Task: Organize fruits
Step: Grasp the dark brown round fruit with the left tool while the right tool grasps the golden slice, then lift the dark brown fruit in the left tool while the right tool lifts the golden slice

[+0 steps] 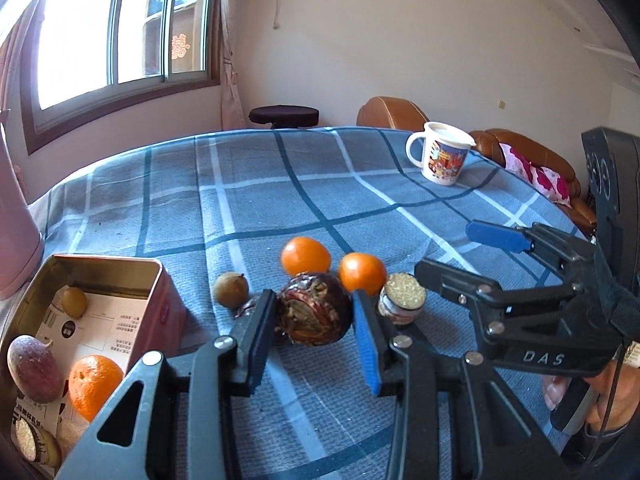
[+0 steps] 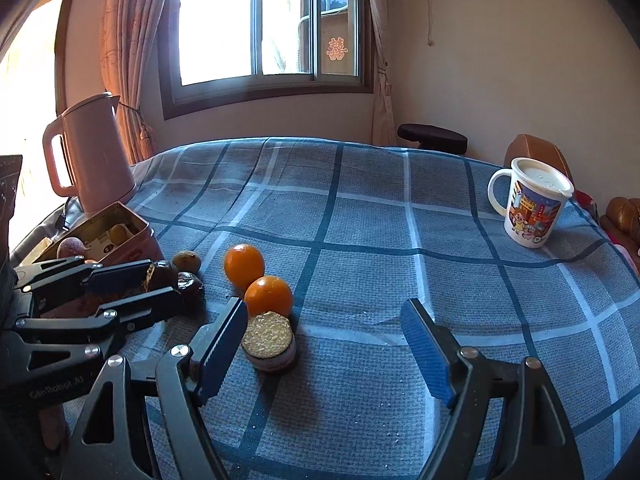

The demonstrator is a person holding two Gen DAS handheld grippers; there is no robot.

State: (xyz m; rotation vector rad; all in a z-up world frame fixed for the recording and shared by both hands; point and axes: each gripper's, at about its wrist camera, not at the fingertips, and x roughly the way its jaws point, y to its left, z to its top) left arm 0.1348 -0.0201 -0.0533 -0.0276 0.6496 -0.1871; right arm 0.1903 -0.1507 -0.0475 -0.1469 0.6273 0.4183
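Left gripper: I am clamping my fingers on a dark brown, wrinkled round fruit, which is sitting on the blue checked cloth of the worktop; the black left finger and the blue-padded right finger are both pressing its sides.
Right gripper: my fingers are standing apart with nothing between the pads; the small round cake with a golden crumbly top is lying just beside my left finger, and I cannot tell whether they are touching.
Loose fruit: two bright oranges are sitting just behind the held fruit; a small brownish-green round fruit is lying to its left.
Partly hidden: a second dark piece is peeking out behind my left finger in the left wrist view, too covered to identify.
Open metal tin with pink sides: it is sitting at the left, holding an orange, a purplish oval fruit, a small yellowish fruit and printed paper; its near end is being cut off by the frame and by my gripper.
Pink plastic kettle: it is standing behind the tin; only its edge is showing in the left wrist view.
White lidded mug with a cartoon print: it is standing well apart, at the far right.
Person: fingers of a hand are gripping the right handle, half hidden at the left view's edge.
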